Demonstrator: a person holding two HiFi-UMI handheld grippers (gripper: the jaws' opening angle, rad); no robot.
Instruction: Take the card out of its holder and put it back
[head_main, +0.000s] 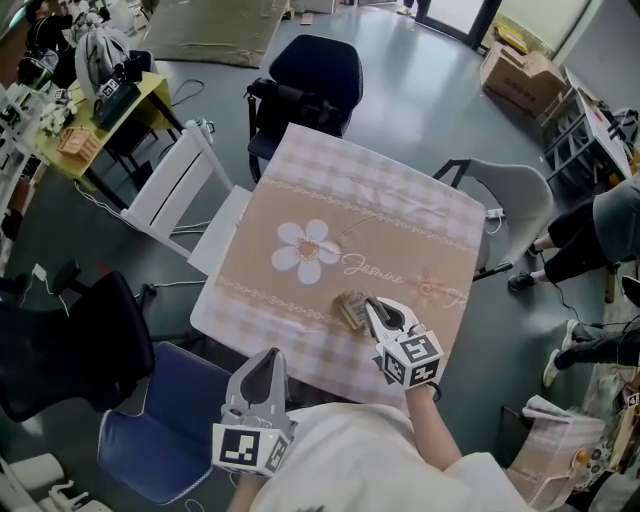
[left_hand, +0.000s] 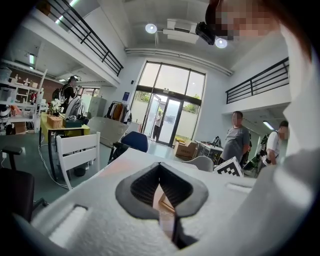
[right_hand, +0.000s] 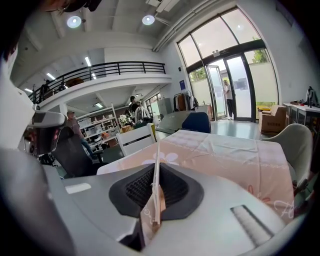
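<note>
On the table with a pink flower-print cloth (head_main: 400, 215), near its front edge, my right gripper (head_main: 371, 306) is shut on a thin tan card holder (head_main: 349, 309). In the right gripper view the card holder (right_hand: 157, 152) stands edge-on between the pads of my right gripper (right_hand: 156, 174), a pale edge sticking up past the jaw tips. I cannot tell the card apart from the holder. My left gripper (head_main: 269, 362) hangs at the table's front edge, left of the right one. In its own view my left gripper (left_hand: 160, 167) is shut on nothing.
A white chair (head_main: 178, 188) stands at the table's left side, a dark blue chair (head_main: 315, 72) at the far end, a grey chair (head_main: 512, 200) on the right. A blue seat (head_main: 160, 432) and a black office chair (head_main: 70, 345) stand near left. People (left_hand: 237, 141) stand beyond.
</note>
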